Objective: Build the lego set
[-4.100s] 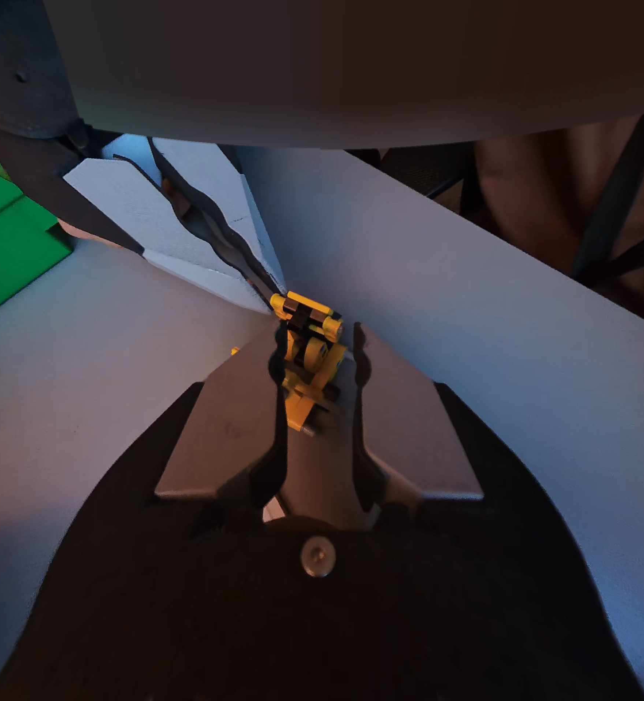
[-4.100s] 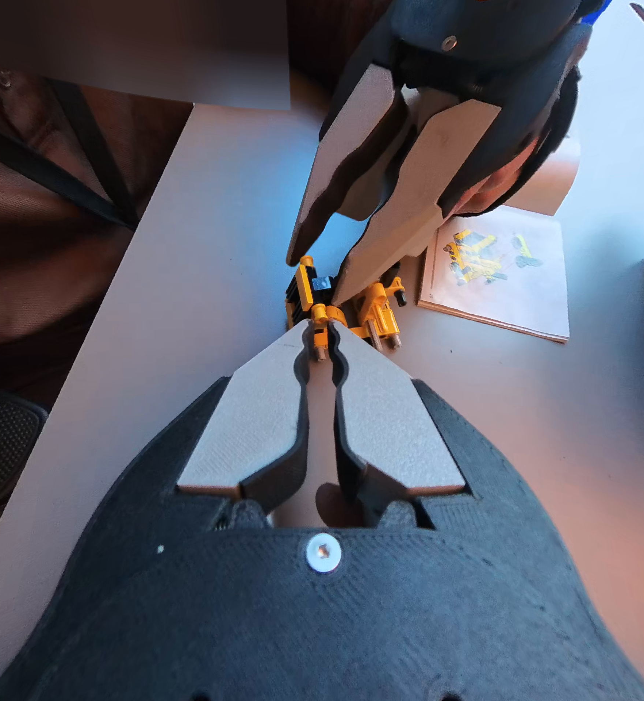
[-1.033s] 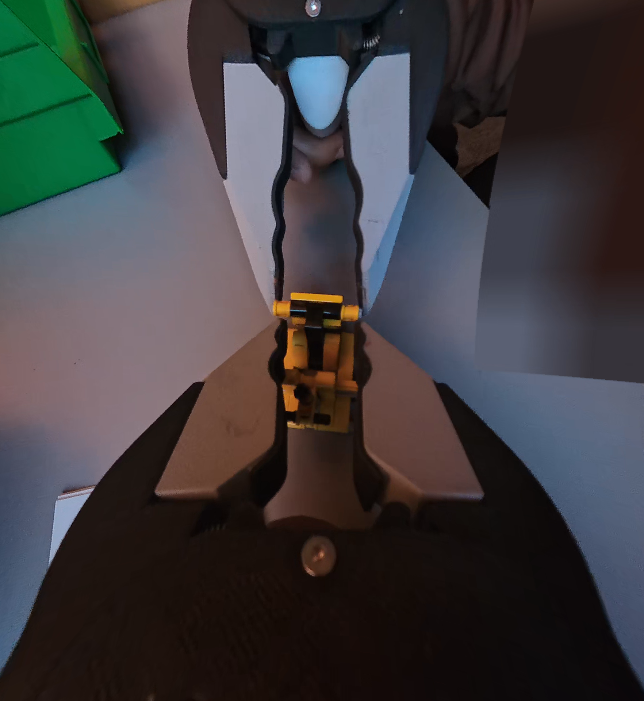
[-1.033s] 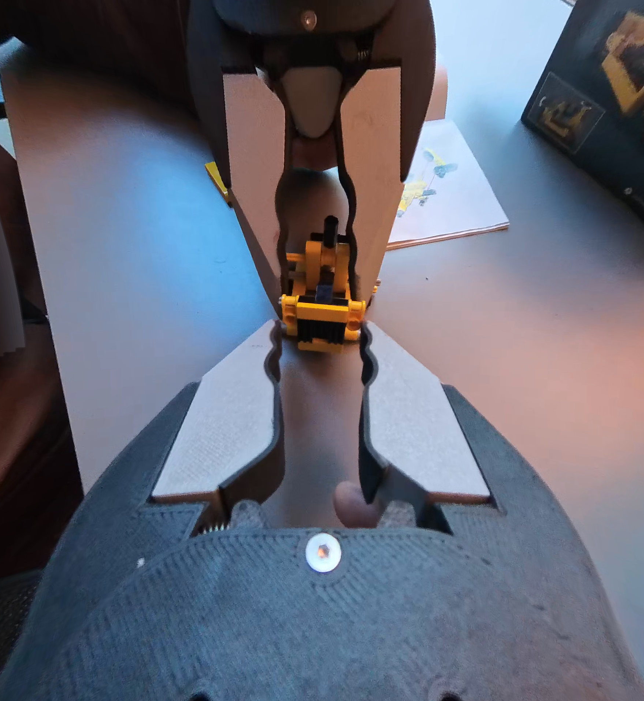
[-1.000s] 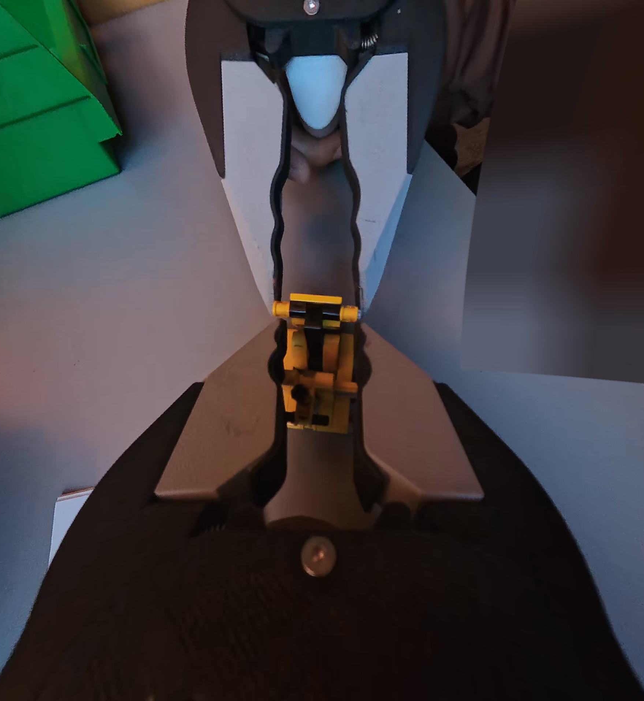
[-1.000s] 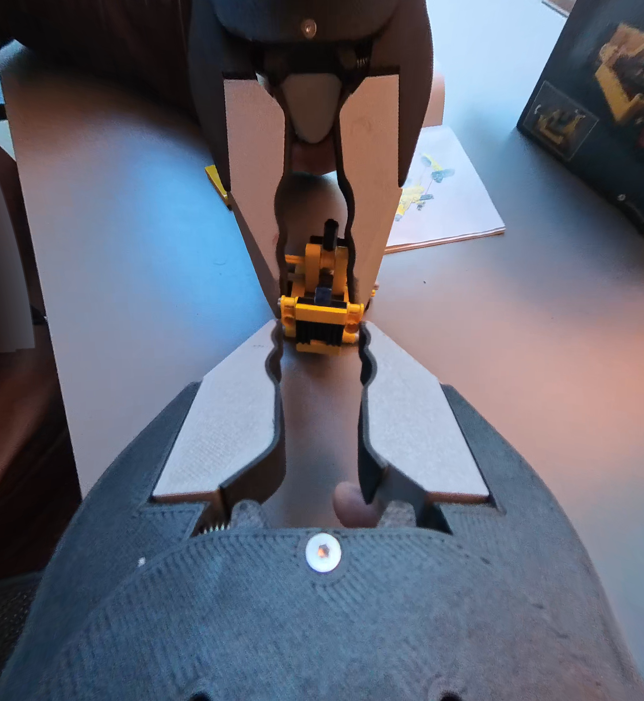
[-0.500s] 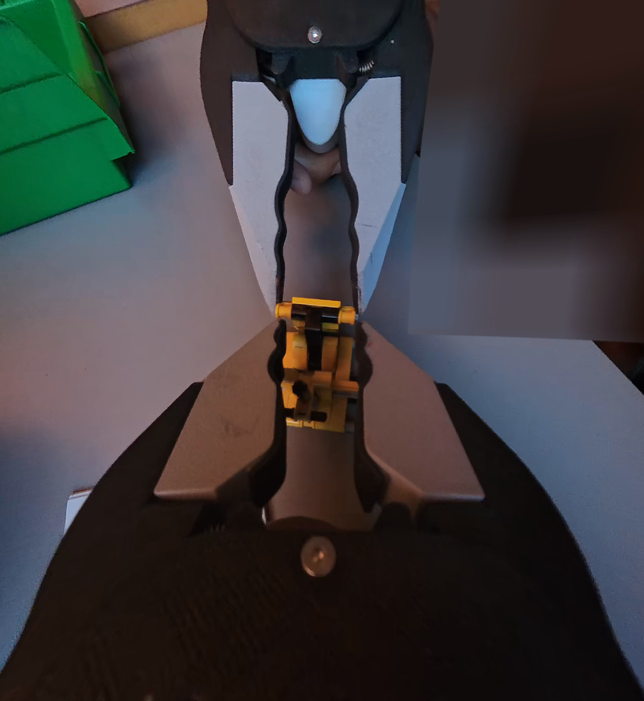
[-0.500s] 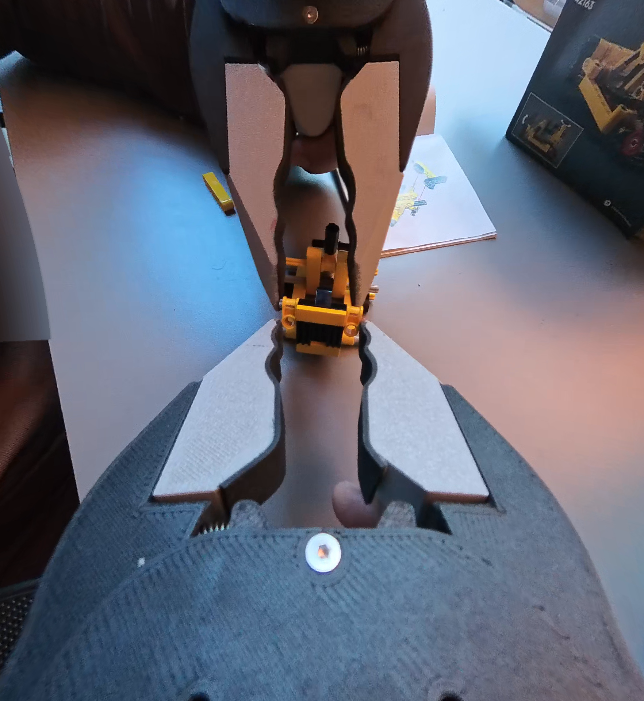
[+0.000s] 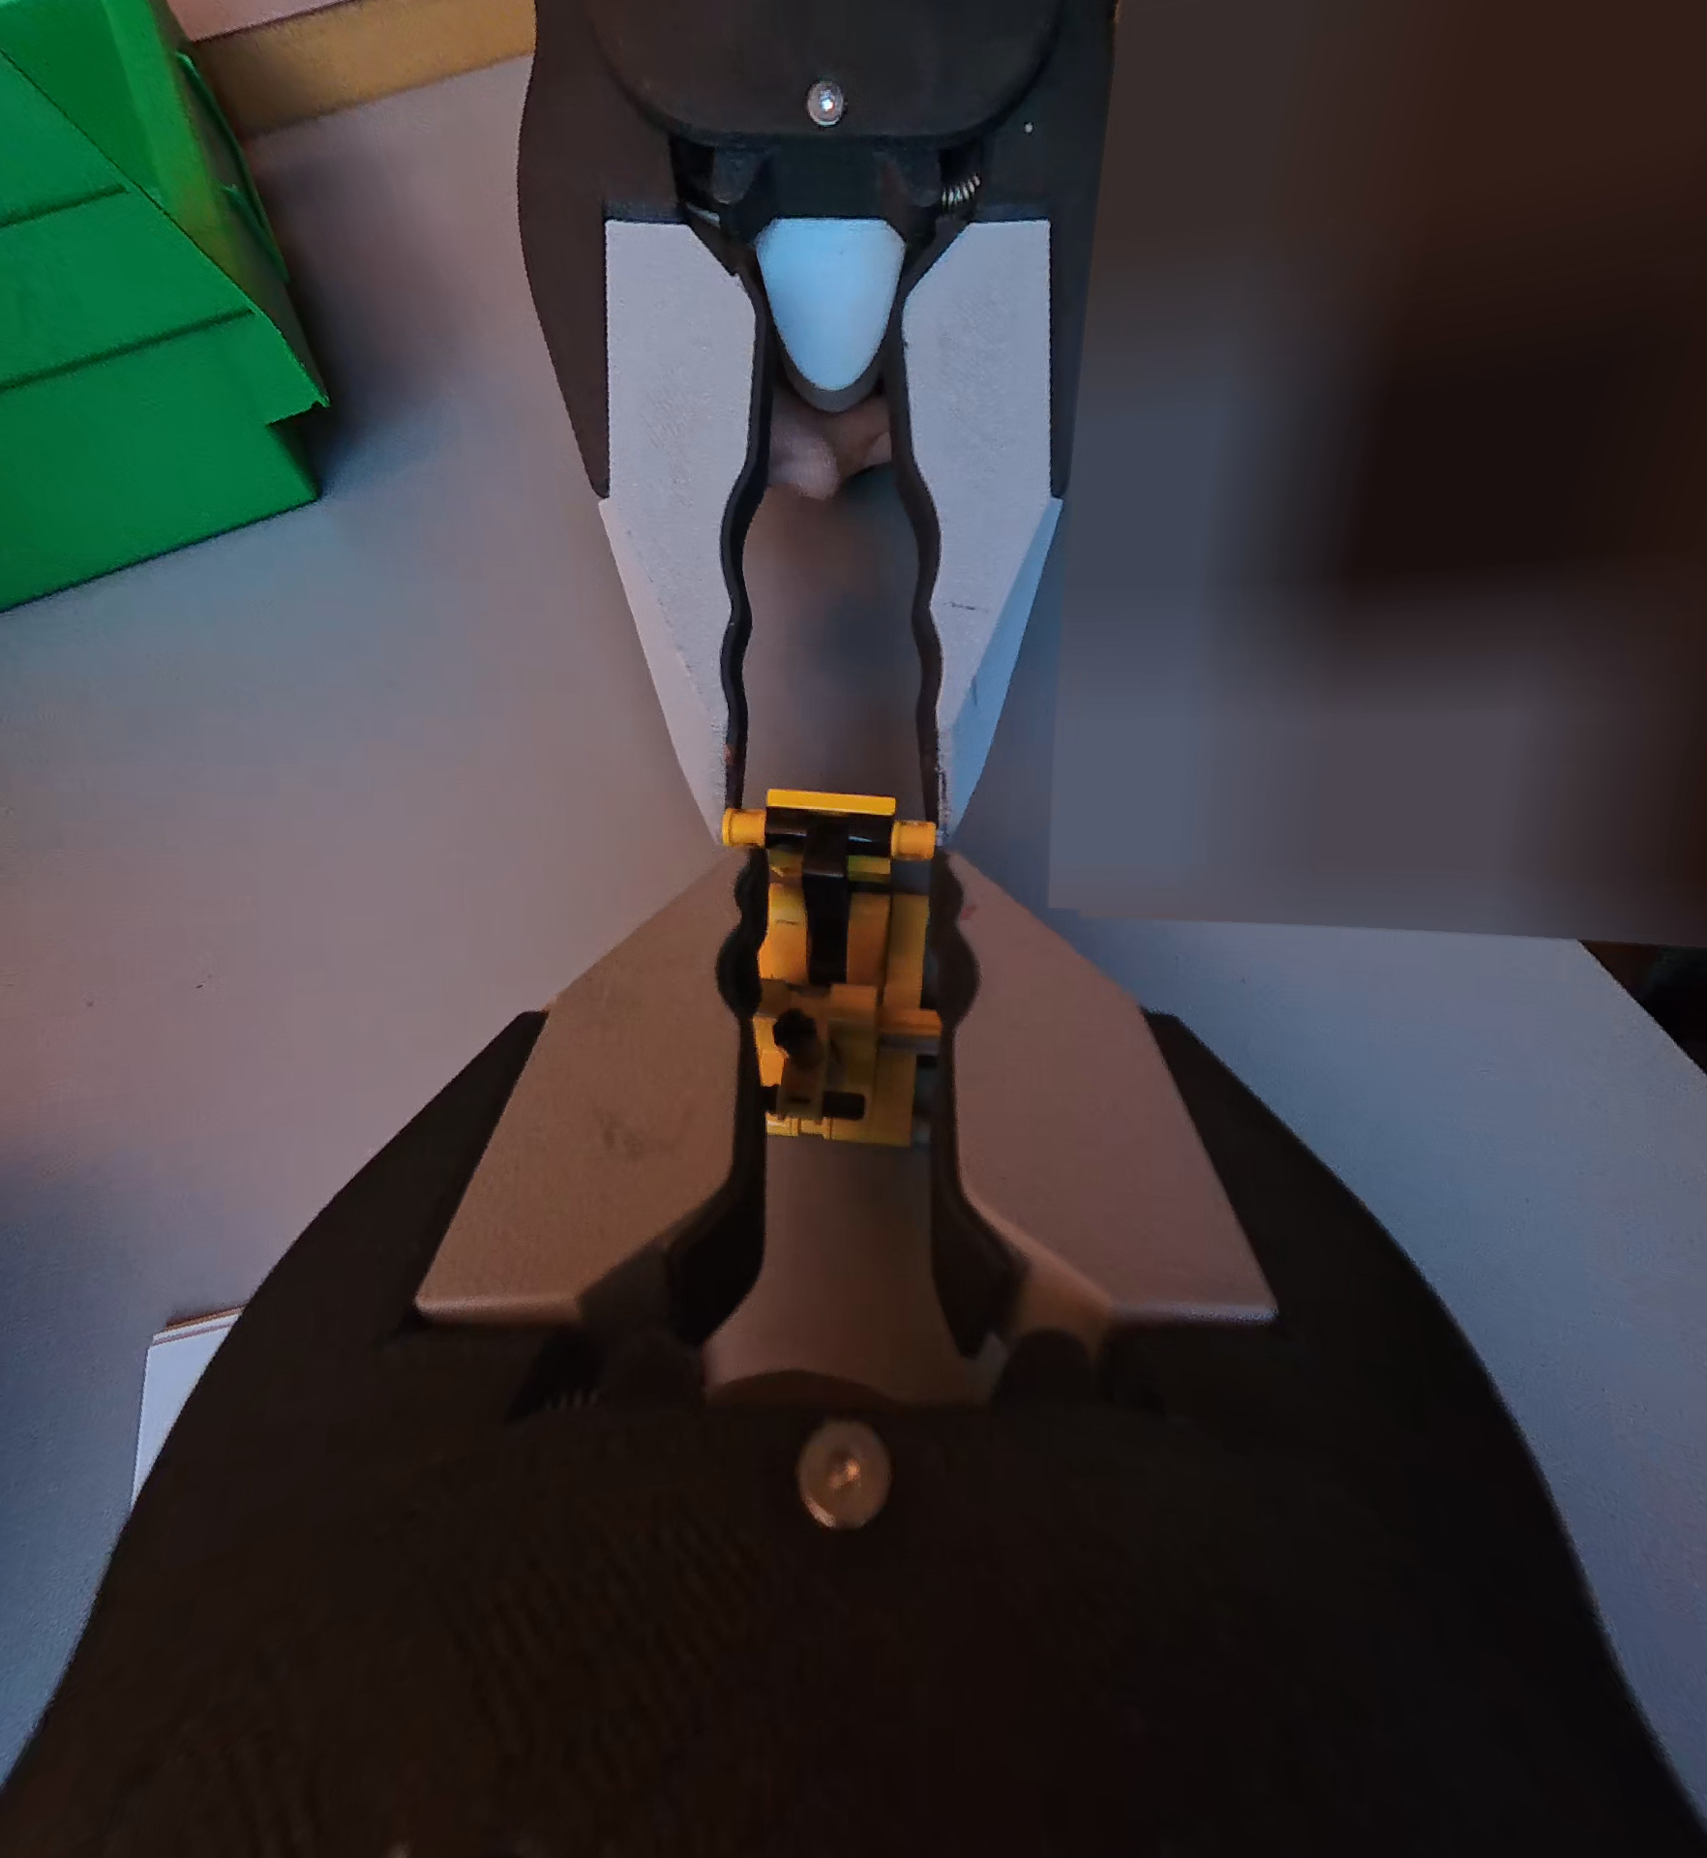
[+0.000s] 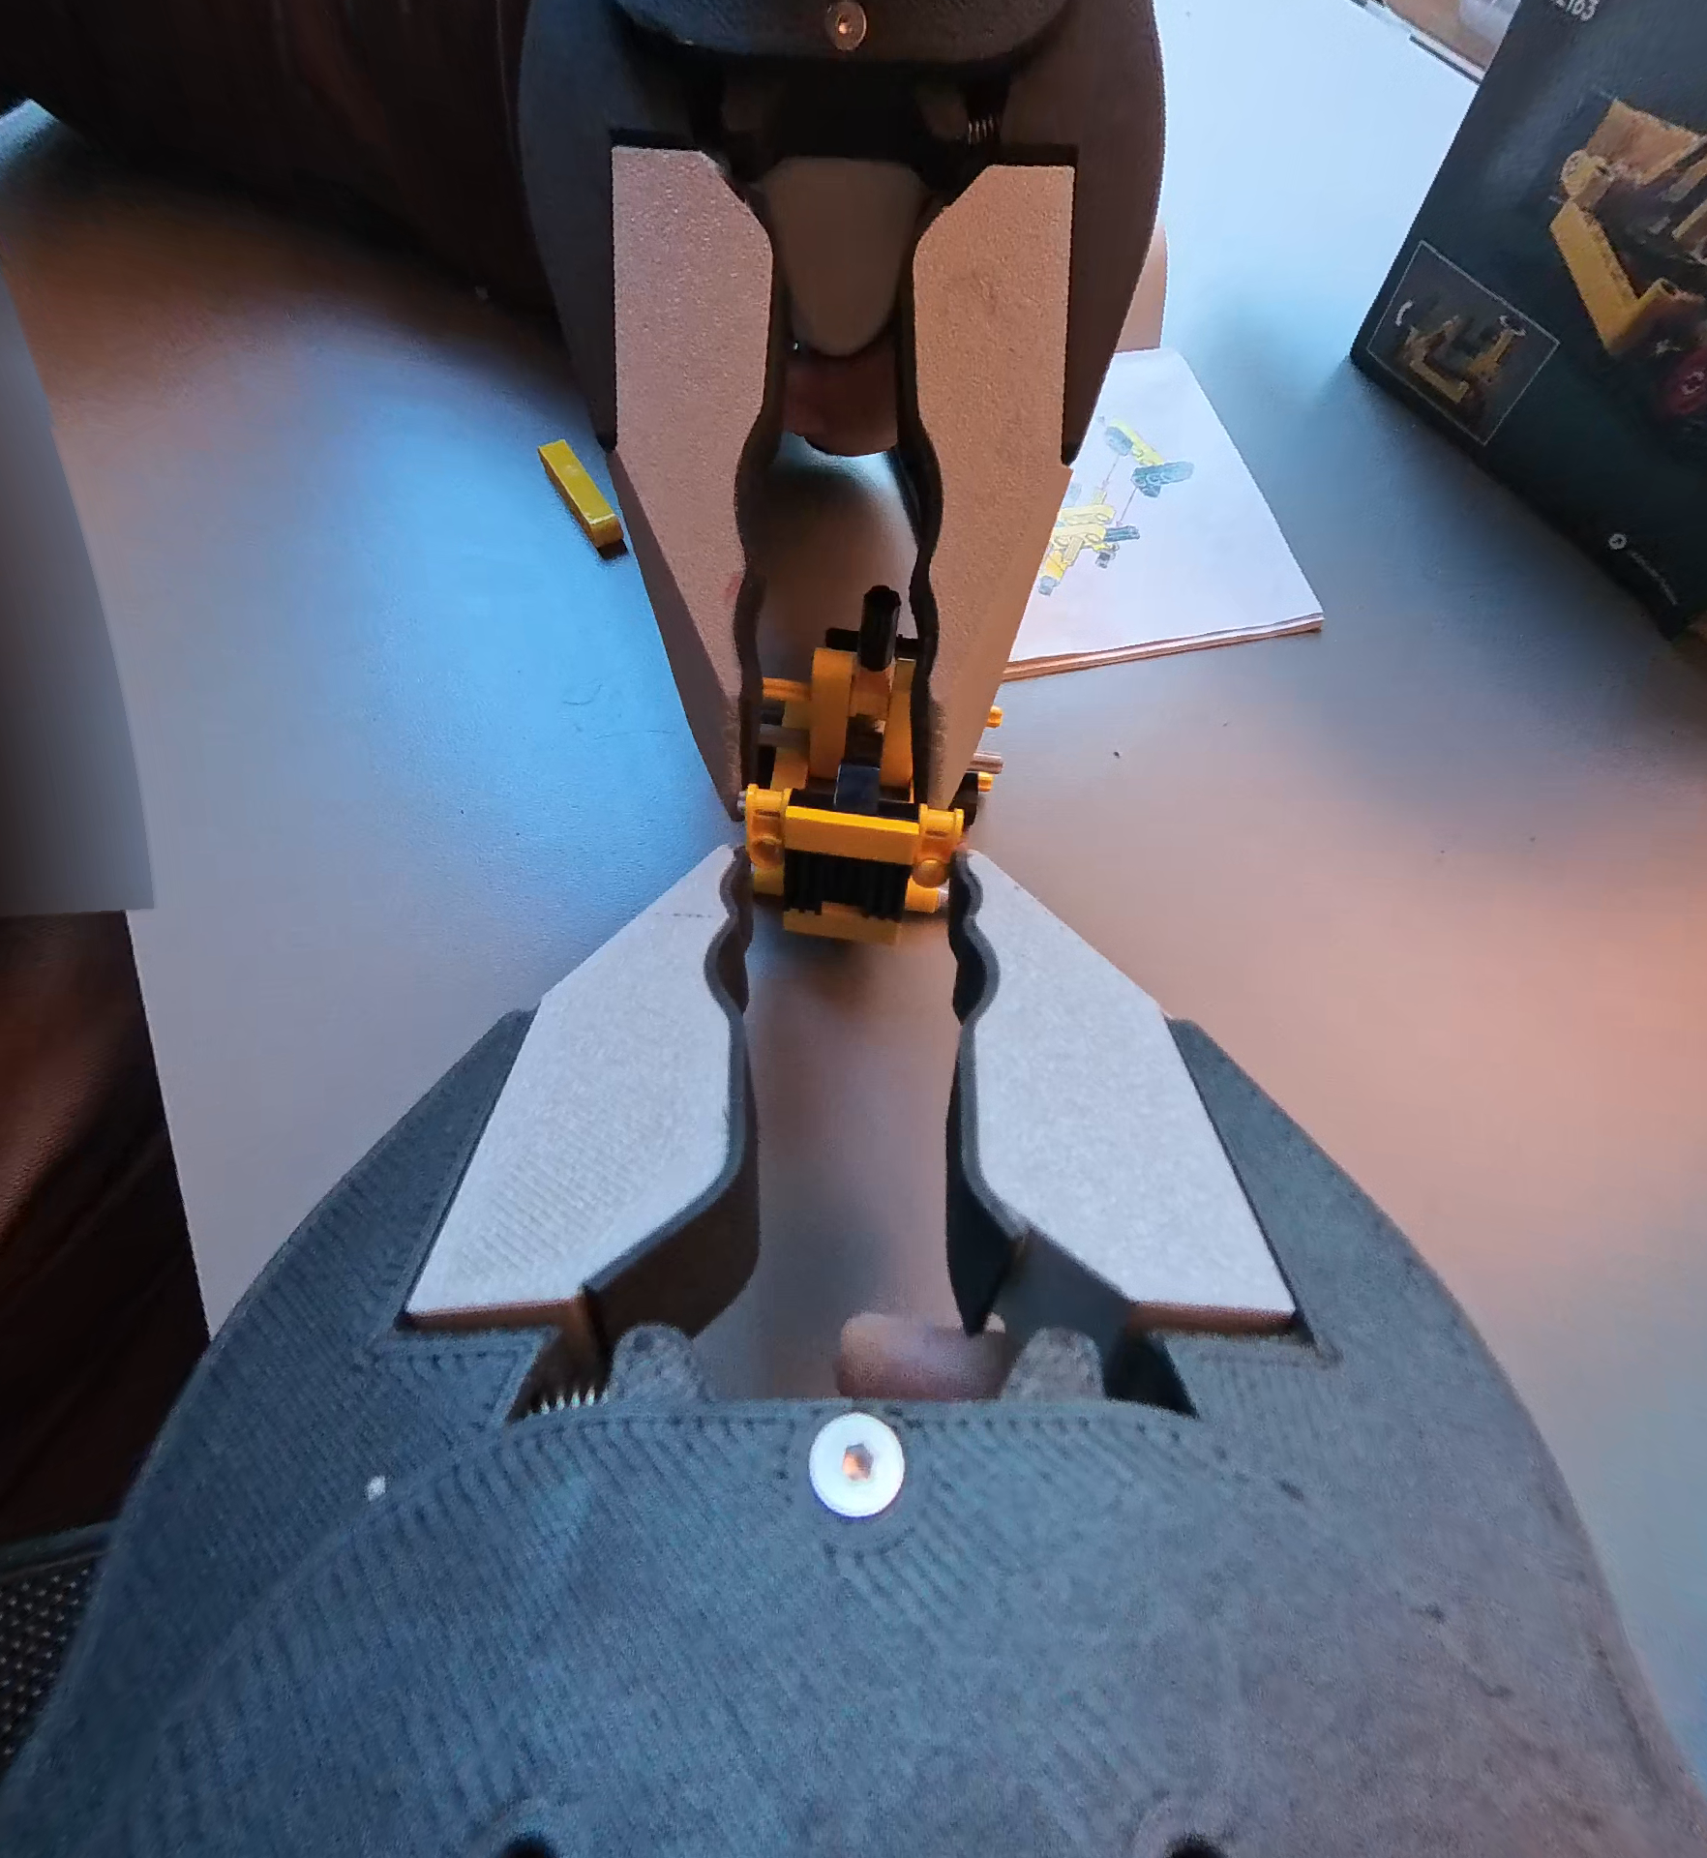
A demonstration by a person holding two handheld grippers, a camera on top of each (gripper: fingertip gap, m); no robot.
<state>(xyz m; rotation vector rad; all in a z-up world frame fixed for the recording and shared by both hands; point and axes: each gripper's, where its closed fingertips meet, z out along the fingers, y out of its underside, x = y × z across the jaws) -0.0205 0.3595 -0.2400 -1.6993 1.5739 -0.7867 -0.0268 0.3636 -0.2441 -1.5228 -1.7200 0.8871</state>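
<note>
A small yellow and black lego model (image 9: 844,995) is held above the grey table (image 9: 327,804) between two grippers that face each other tip to tip. My left gripper (image 9: 839,875) is shut on the model's body, which fills the gap between its fingers. My right gripper (image 10: 847,865) is shut on the model's front end, a yellow bar with a black grille (image 10: 844,875). In the right wrist view the left gripper (image 10: 844,774) reaches in from the top. In the left wrist view the right gripper (image 9: 834,799) does the same.
A green box (image 9: 75,302) stands at the far left in the left wrist view. A loose yellow brick (image 10: 583,493), an open instruction booklet (image 10: 1181,543) and the dark lego box (image 10: 1614,302) lie on the table beyond the grippers. Less than 4 cm separates the two grippers' tips.
Both grippers keep their hold on the model. The pair has shifted slightly, so the green box, the loose brick and the lego box sit a little differently in the views.
</note>
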